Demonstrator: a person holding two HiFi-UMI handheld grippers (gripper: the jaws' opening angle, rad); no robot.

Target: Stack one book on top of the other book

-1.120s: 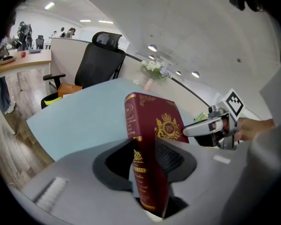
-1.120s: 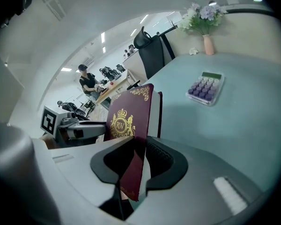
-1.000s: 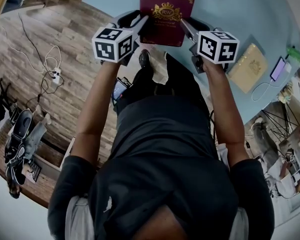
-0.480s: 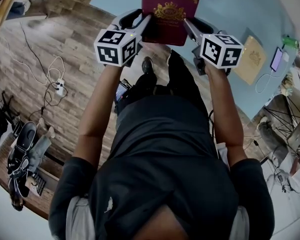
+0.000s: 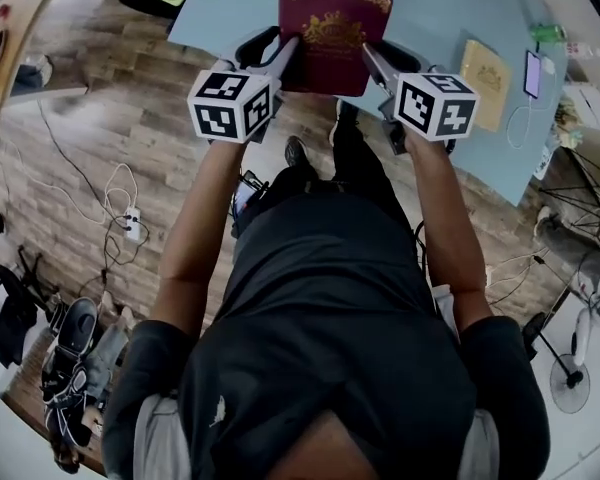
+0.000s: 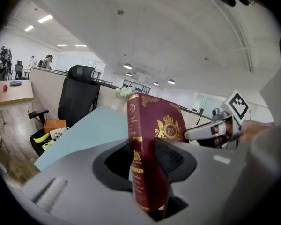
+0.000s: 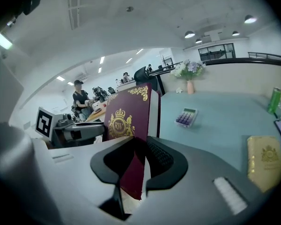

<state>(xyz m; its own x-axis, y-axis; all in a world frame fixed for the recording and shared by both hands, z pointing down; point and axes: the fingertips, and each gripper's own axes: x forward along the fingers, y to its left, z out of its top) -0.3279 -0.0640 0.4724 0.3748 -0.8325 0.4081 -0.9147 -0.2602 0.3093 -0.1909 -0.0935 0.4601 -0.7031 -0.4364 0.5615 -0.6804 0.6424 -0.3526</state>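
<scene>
**Both grippers on the red book, other book off to the side**

The left gripper (image 5: 285, 58) was clamped on the spine edge of the burgundy hardcover book with a gold crest (image 5: 332, 33). In the left gripper view you could see the two dark pads squeezing the spine near its lower end (image 6: 147, 161), with the rest of the book (image 6: 154, 139) sticking up past them. The right gripper (image 5: 372, 60) had the opposite side, jaws pinched on the open page edge (image 7: 140, 163), white pages showing just behind the cover (image 7: 126, 121). So the book sat between the two grippers, tilted up with the crest side towards the person, held clear over the near edge of the light blue tabletop (image 5: 430, 8).

The second one, a tan book with gold ornament (image 5: 483, 68), lay flat on that tabletop off to the person's right, well apart from the held book. The right gripper view caught it at the right edge too (image 7: 263, 161).

Other stuff on the table: a dark smartphone (image 5: 533, 73) just beside the tan book, a small calculator with purple keys (image 7: 186, 116) further back, a green can (image 7: 273, 100) and a vase of flowers (image 7: 189, 71) at the far end. A black office chair (image 6: 77, 95) stood by the table's other side.
</scene>
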